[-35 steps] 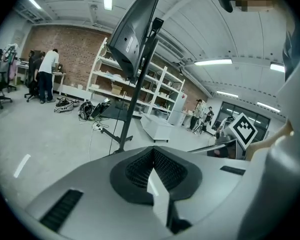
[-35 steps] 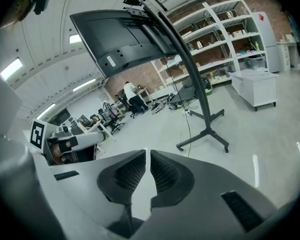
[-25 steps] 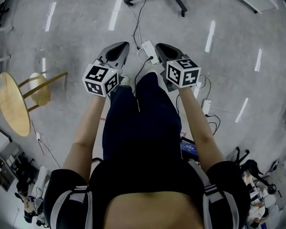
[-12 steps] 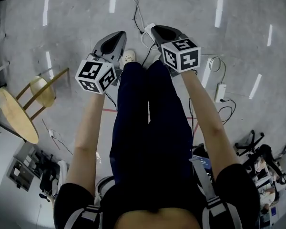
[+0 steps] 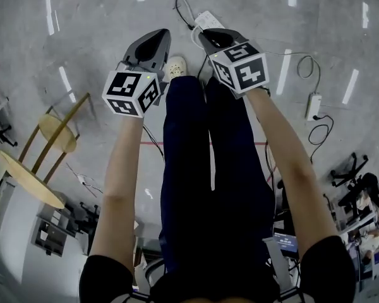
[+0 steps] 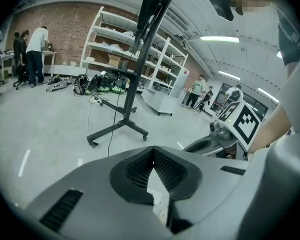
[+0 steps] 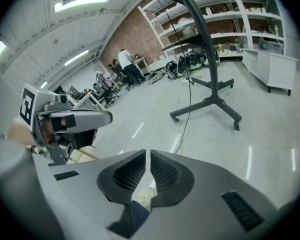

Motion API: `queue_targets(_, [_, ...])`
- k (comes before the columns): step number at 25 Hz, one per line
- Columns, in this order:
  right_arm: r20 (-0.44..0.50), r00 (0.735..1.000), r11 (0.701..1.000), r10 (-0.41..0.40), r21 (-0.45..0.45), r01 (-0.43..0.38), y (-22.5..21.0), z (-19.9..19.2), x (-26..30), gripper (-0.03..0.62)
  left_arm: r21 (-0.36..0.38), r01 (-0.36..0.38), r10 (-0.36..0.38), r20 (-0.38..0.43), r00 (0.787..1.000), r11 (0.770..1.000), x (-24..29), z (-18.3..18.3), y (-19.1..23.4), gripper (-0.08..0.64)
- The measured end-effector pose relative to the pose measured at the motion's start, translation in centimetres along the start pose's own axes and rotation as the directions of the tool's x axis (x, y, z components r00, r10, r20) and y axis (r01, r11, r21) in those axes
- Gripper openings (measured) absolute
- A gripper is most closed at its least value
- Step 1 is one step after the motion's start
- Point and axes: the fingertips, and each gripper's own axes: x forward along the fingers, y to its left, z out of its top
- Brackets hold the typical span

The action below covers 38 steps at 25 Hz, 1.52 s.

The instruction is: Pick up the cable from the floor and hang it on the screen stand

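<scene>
Both grippers are held out in front of the person's legs, side by side and apart, above the floor (image 5: 101, 17). The left gripper (image 5: 153, 40) has its jaws together: in the left gripper view the ribbed pads (image 6: 166, 170) meet at the tip, and only bare floor shows in the wedge-shaped gap behind. The right gripper (image 5: 215, 38) is closed too; its pads (image 7: 163, 172) stand with just a hairline slit between them, and nothing is clamped there. Neither gripper touches anything. A thin dark cable (image 6: 113, 126) hangs beside the pole of the screen stand (image 6: 130, 91) and reaches the floor near its wheeled base, well away from both grippers. Near the top edge of the head view a white power strip (image 5: 206, 21) lies on the floor just beyond the gripper tips. A light shoe (image 5: 175, 67) shows between the grippers.
</scene>
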Motion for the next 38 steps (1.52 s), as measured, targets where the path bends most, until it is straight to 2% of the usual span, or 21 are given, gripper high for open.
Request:
queue_targets(7, [-0.054, 0.998, 0.999, -0.044, -0.018, 0.044, -2.2, -3.8, 5.8, 0.029, -0.023, 0.052, -0.054, -0.103, 0.993, 0.998, 3.9, -7.2, 2.4, 0.006])
queue_targets(10, [-0.060, 0.996, 0.998, -0.061, -0.014, 0.060, -3.1, -5.3, 8.5, 0.029, -0.045, 0.050, -0.056, -0.145, 0.988, 0.998, 5.4, -10.1, 3.7, 0.006])
queue_targets(18, [-0.101, 0.991, 0.996, -0.090, -0.033, 0.088, -5.3, -9.8, 15.0, 0.029, -0.143, 0.021, -0.046, -0.167, 0.985, 0.989, 9.1, -15.8, 8.0, 0.006])
queue_targets(23, [-0.142, 0.985, 0.995, -0.102, -0.001, 0.103, -7.2, -12.8, 19.3, 0.030, -0.223, 0.016, -0.061, -0.198, 0.978, 0.975, 12.1, -20.1, 10.5, 0.006])
queue_targets(28, [-0.164, 0.978, 0.992, -0.126, 0.002, 0.128, -8.5, -14.8, 23.0, 0.032, -0.217, 0.045, -0.101, -0.254, 0.962, 0.975, 14.6, -23.8, 11.9, 0.006])
queue_targets(32, [-0.184, 0.975, 0.992, -0.124, 0.004, 0.127, -9.3, -16.3, 25.8, 0.052, -0.274, 0.040, -0.116, -0.270, 0.956, 0.961, 16.1, -26.3, 13.9, 0.006])
queue_targets(35, [-0.208, 0.971, 0.992, -0.122, -0.009, 0.123, -10.0, -17.9, 28.3, 0.103, -0.237, 0.051, -0.126, -0.313, 0.941, 0.970, 17.0, -28.7, 15.4, 0.006])
queue_targets(38, [-0.223, 0.962, 0.988, -0.155, -0.024, 0.154, -11.2, -18.4, 30.5, 0.123, -0.177, 0.067, -0.131, -0.376, 0.917, 0.982, 17.5, -30.7, 16.7, 0.006])
